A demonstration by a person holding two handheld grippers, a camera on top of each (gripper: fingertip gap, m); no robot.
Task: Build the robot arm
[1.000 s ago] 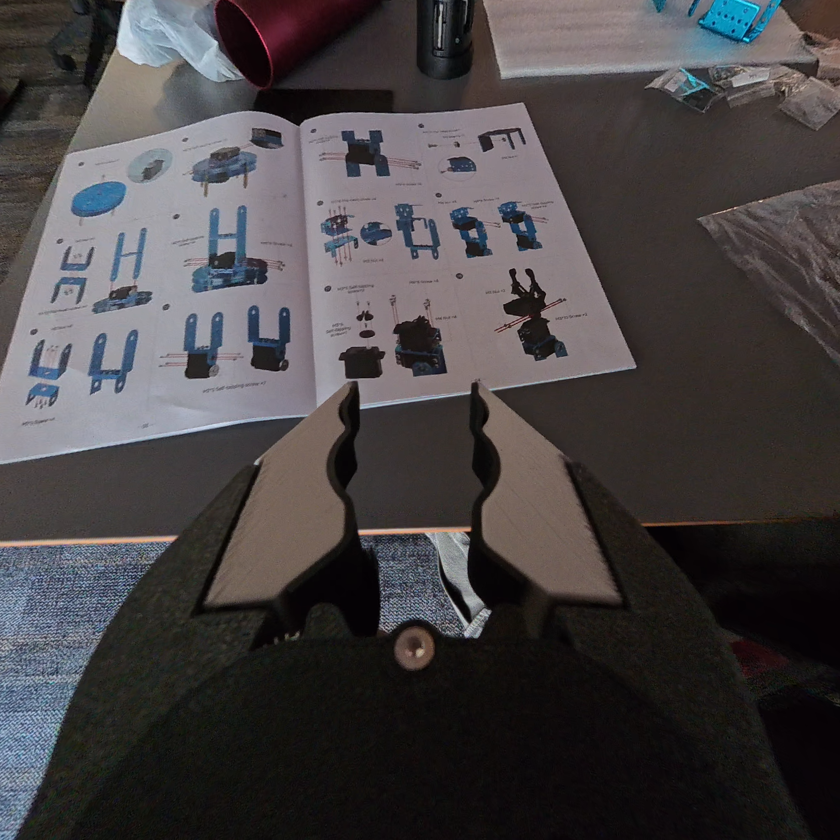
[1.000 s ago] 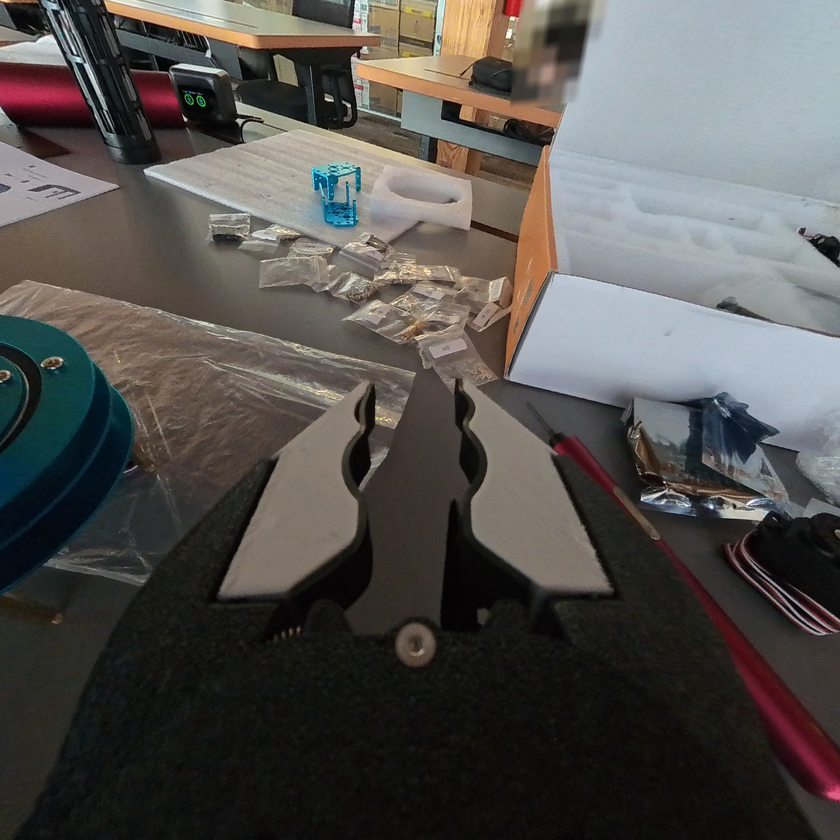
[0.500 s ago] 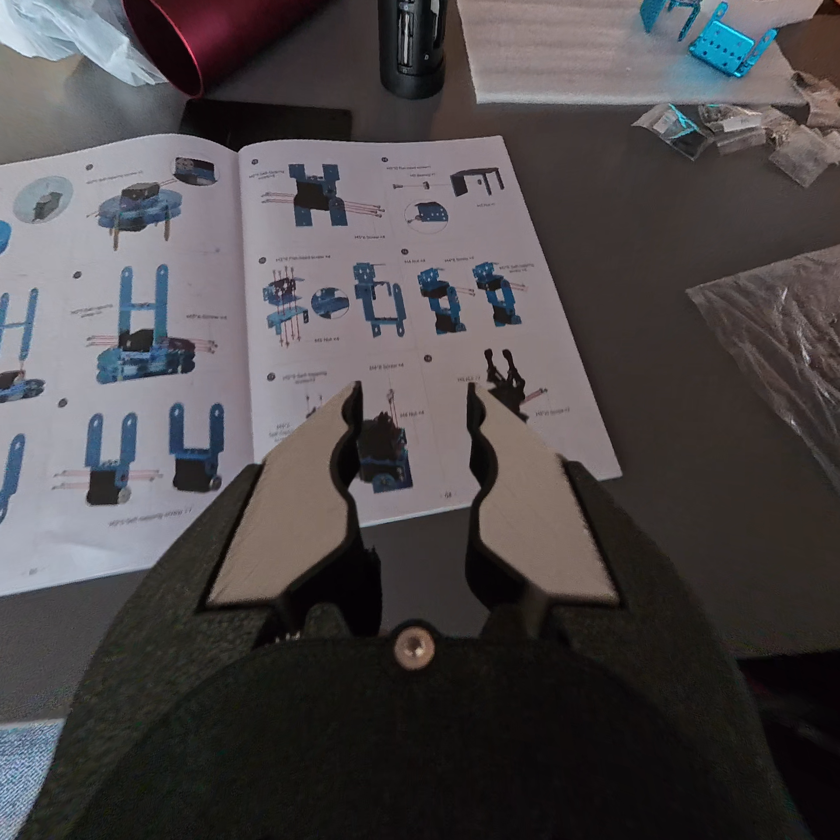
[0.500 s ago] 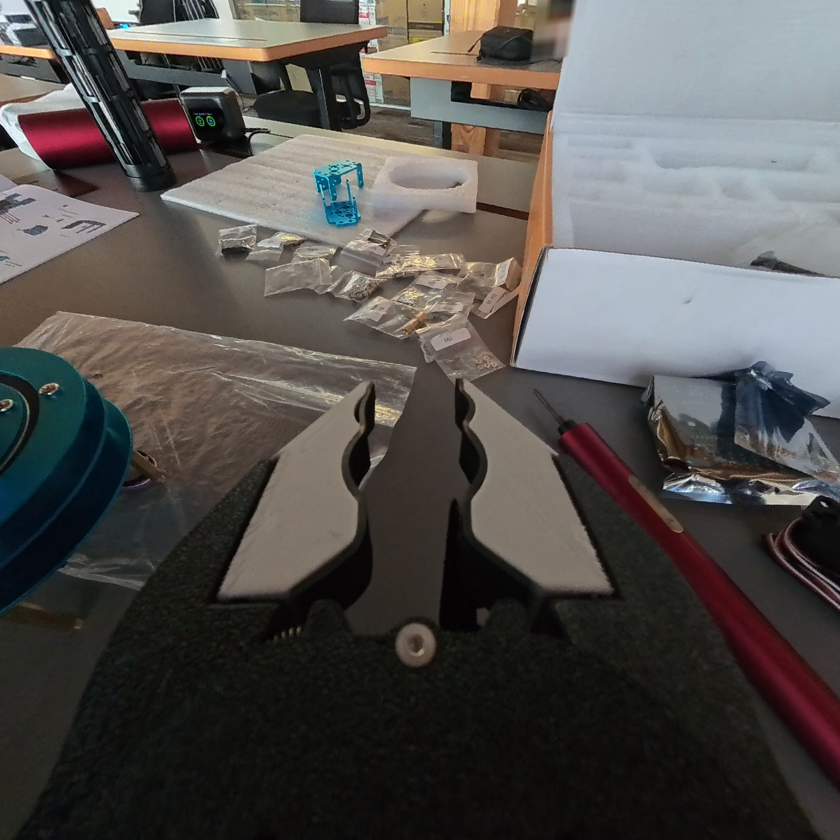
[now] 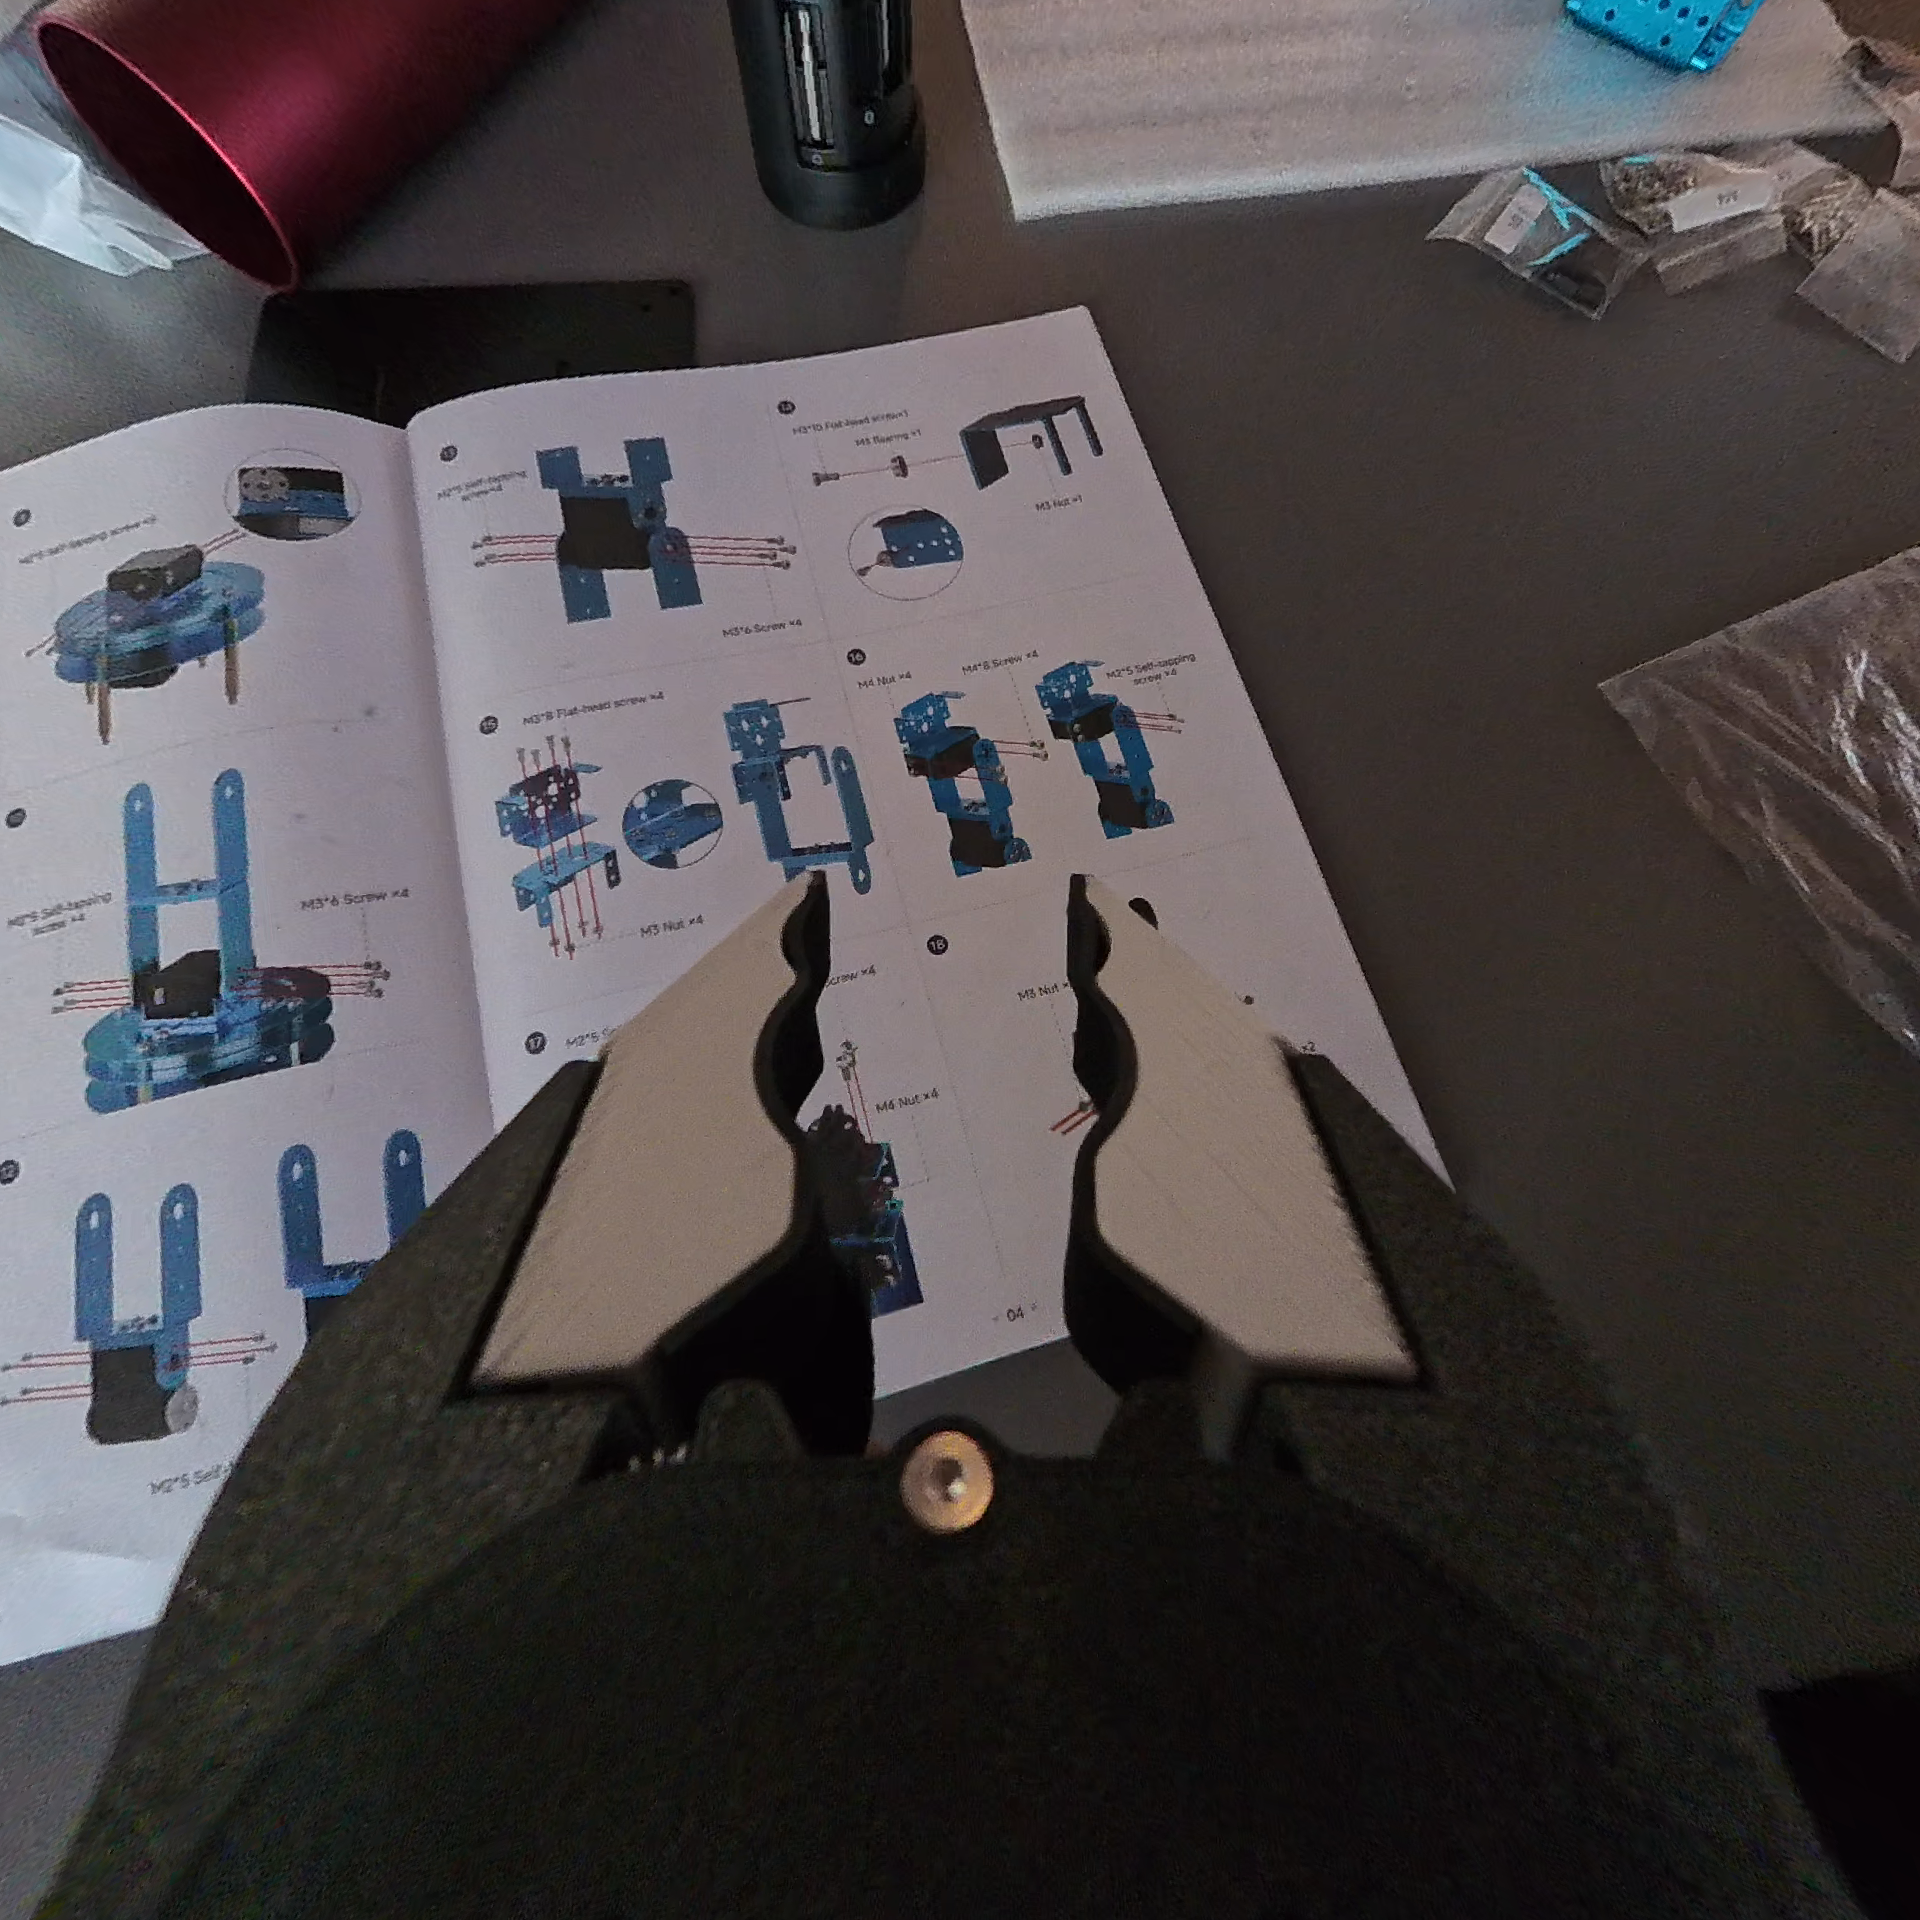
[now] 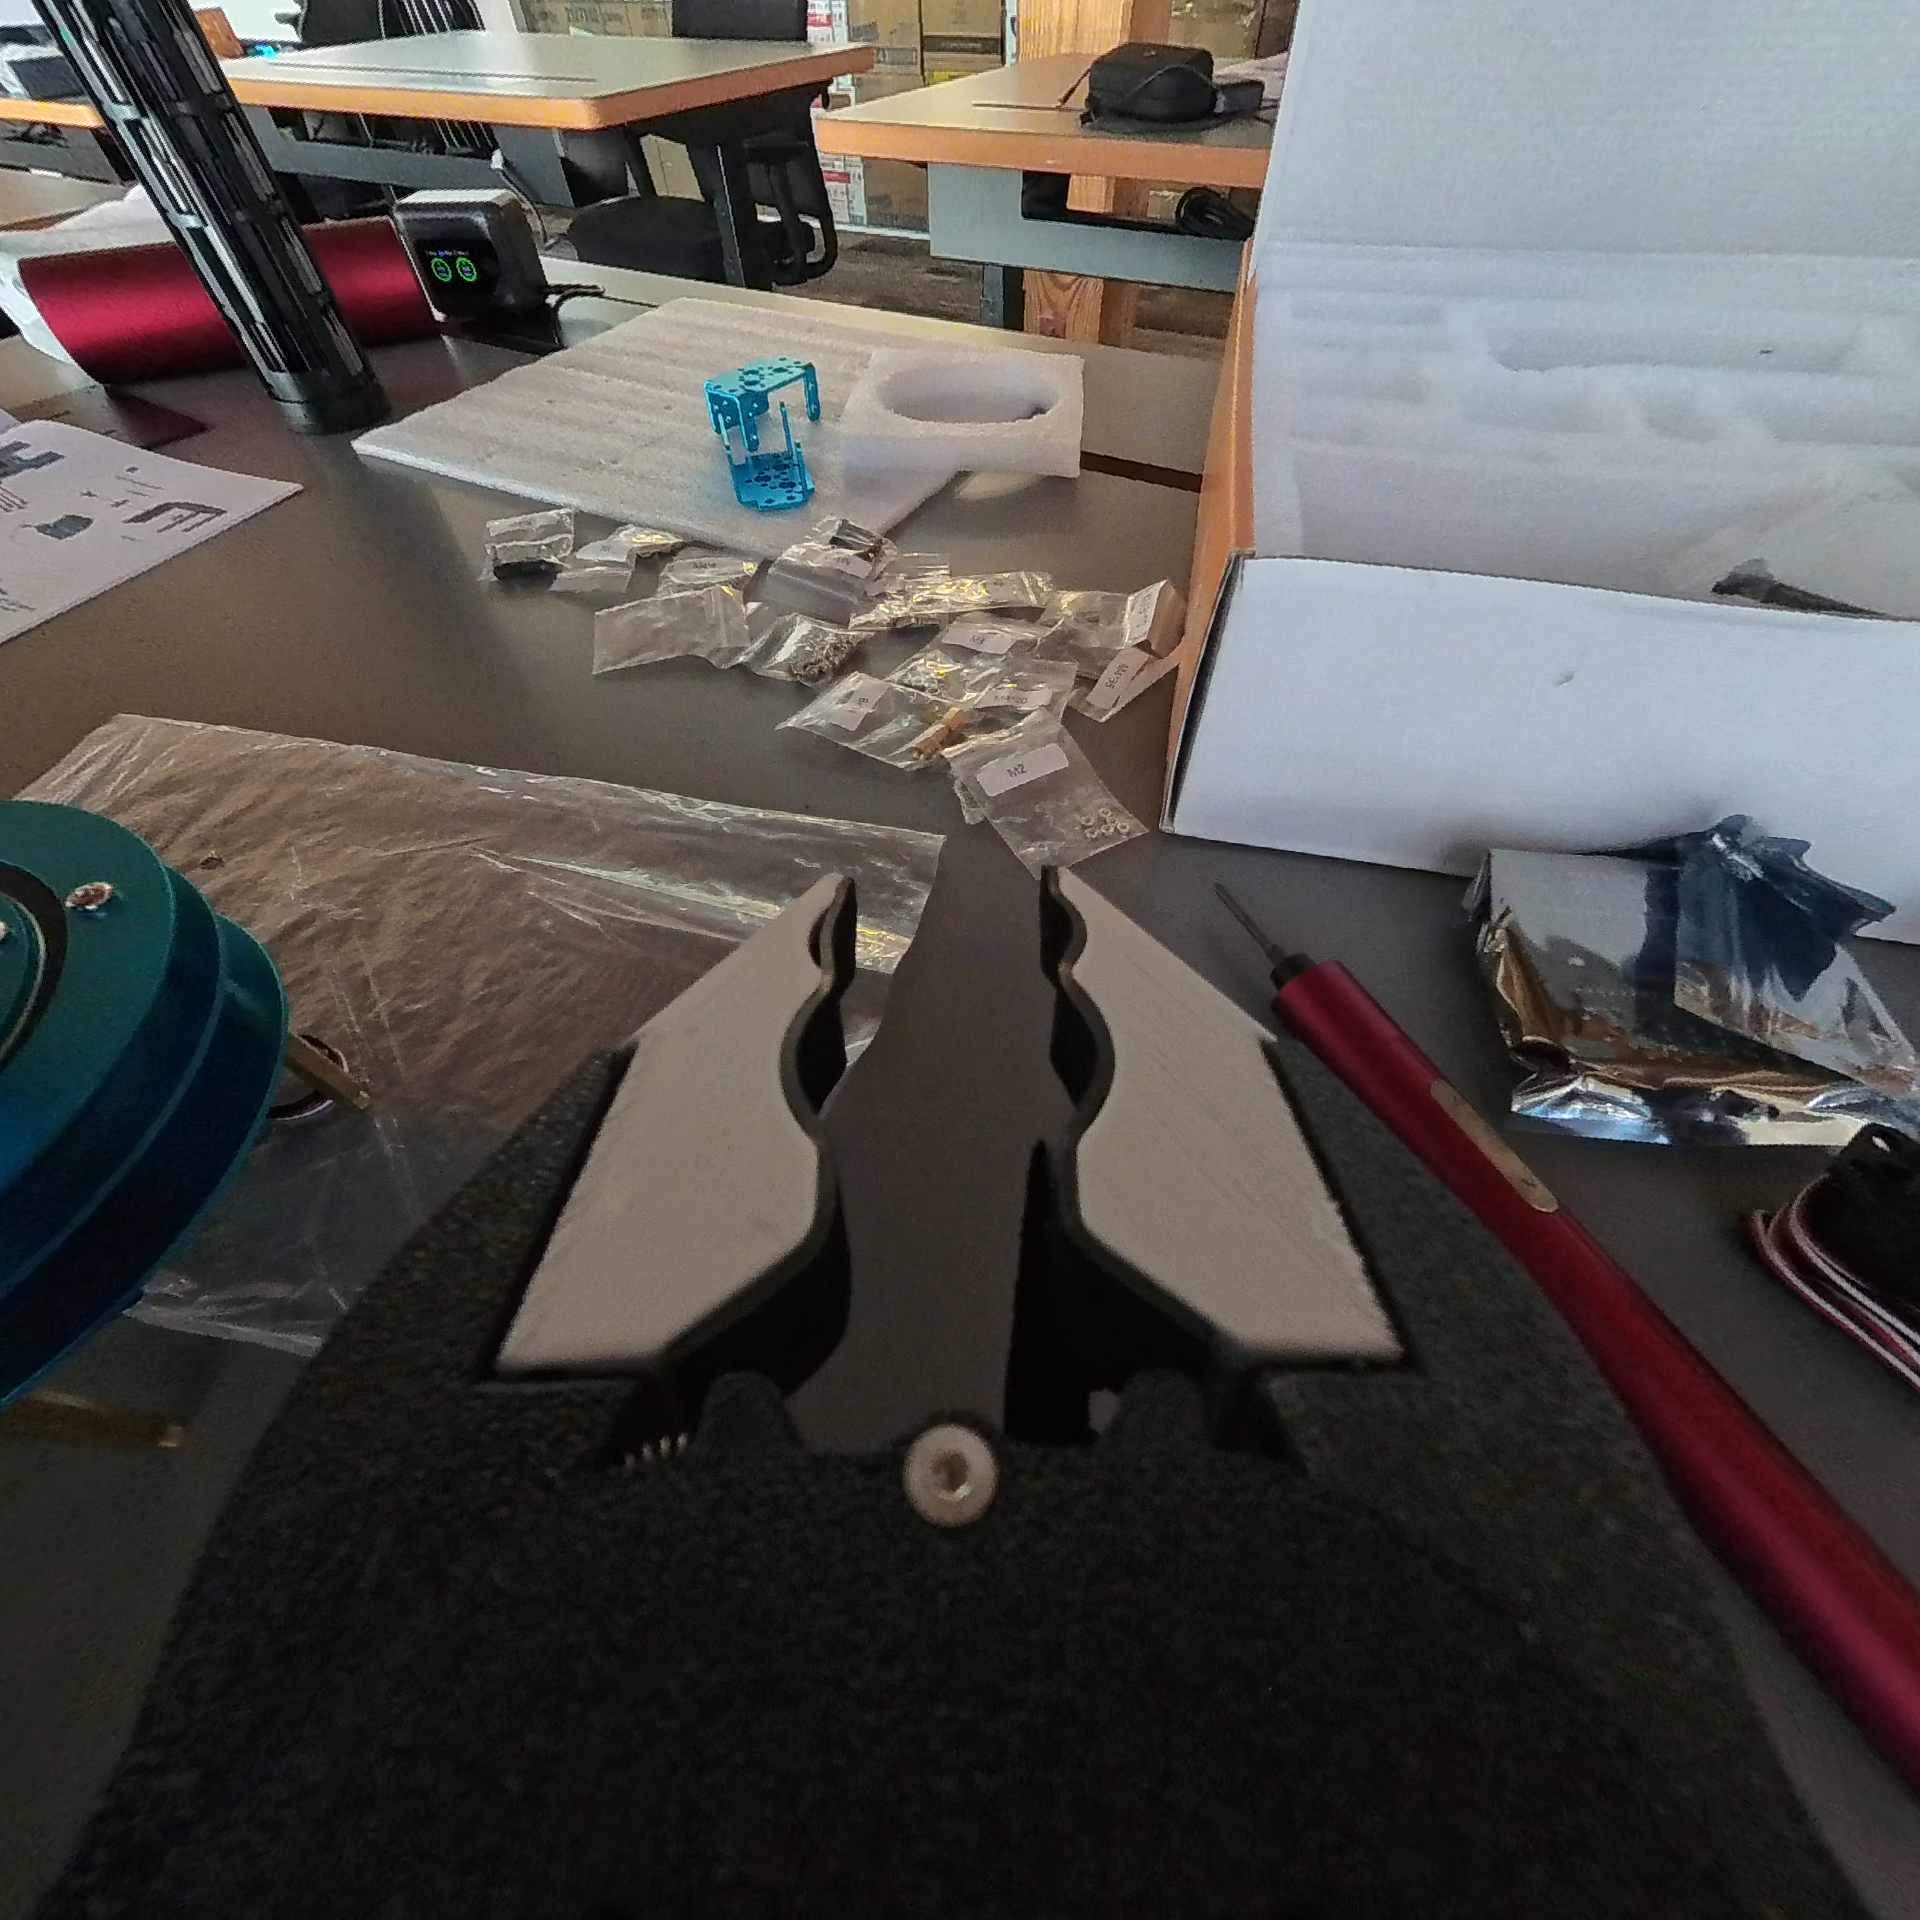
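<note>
My left gripper (image 5: 945,883) is open and empty, hovering over the right page of an open instruction booklet (image 5: 644,790) that lies flat on the dark grey table (image 5: 1455,831). My right gripper (image 6: 945,883) is open and empty, low over the table beside a crinkled clear plastic sheet (image 6: 447,914). A red screwdriver (image 6: 1579,1278) lies just right of its right finger. A round blue base assembly (image 6: 114,1112) stands at its left on the plastic sheet.
Several small bags of screws (image 6: 894,665) lie ahead, with a blue metal bracket (image 6: 764,426) on a white foam sheet (image 6: 623,416). An open white box (image 6: 1538,717), a silver foil bag (image 6: 1683,997), a red cylinder (image 5: 229,114) and a black cylinder (image 5: 836,104) stand around. About 55 centimetres separates my left fingertips from my right.
My left gripper has moved forward from the table's near edge to over the booklet's right page. My right gripper has shifted slightly, bringing the screwdriver and box nearer. Both stay open.
</note>
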